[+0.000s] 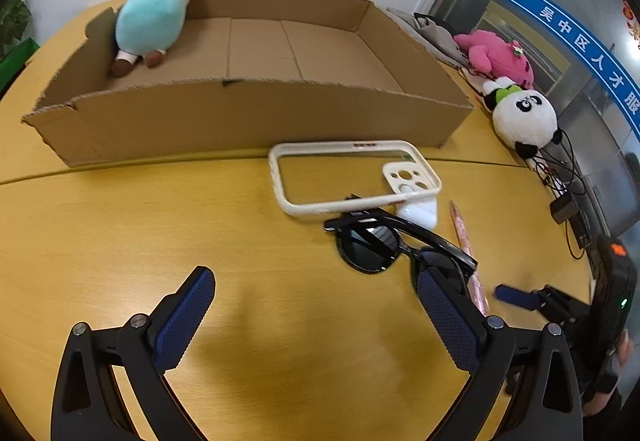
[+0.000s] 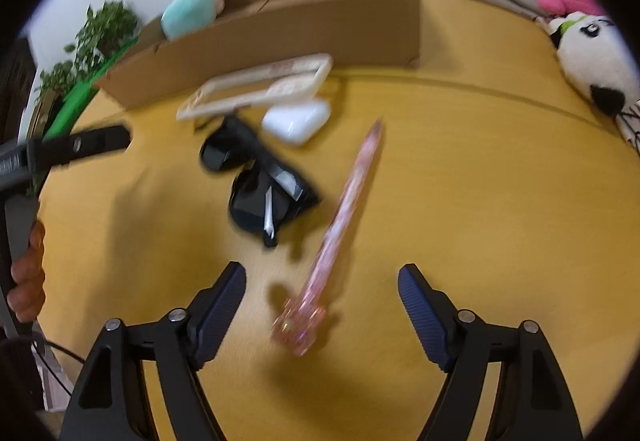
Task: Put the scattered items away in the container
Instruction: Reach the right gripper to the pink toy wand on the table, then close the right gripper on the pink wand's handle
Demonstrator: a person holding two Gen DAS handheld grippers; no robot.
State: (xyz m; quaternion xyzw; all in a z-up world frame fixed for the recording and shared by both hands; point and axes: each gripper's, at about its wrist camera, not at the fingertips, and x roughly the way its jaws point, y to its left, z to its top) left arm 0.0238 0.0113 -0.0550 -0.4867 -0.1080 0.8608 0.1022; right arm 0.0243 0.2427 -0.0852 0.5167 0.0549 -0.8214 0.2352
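Observation:
A shallow cardboard box (image 1: 256, 113) stands at the back of the yellow table and holds a blue plush doll (image 1: 150, 21). In front of it lie a cream phone case (image 1: 352, 177), a white earbud case (image 1: 418, 209), black sunglasses (image 1: 396, 245) and a pink pen (image 1: 472, 261). My left gripper (image 1: 316, 297) is open and empty, its right finger just beside the sunglasses. My right gripper (image 2: 322, 293) is open over the table, with the pink pen's (image 2: 344, 217) near end between its fingers, not gripped. The sunglasses (image 2: 260, 181), earbud case (image 2: 298, 121) and phone case (image 2: 260, 85) lie beyond it.
A panda plush (image 1: 524, 117) and a pink plush (image 1: 496, 57) lie at the table's right edge with cables (image 1: 560, 177) and a grey cloth. A green plant (image 2: 96, 37) stands left of the box. The right gripper shows in the left wrist view (image 1: 516, 297).

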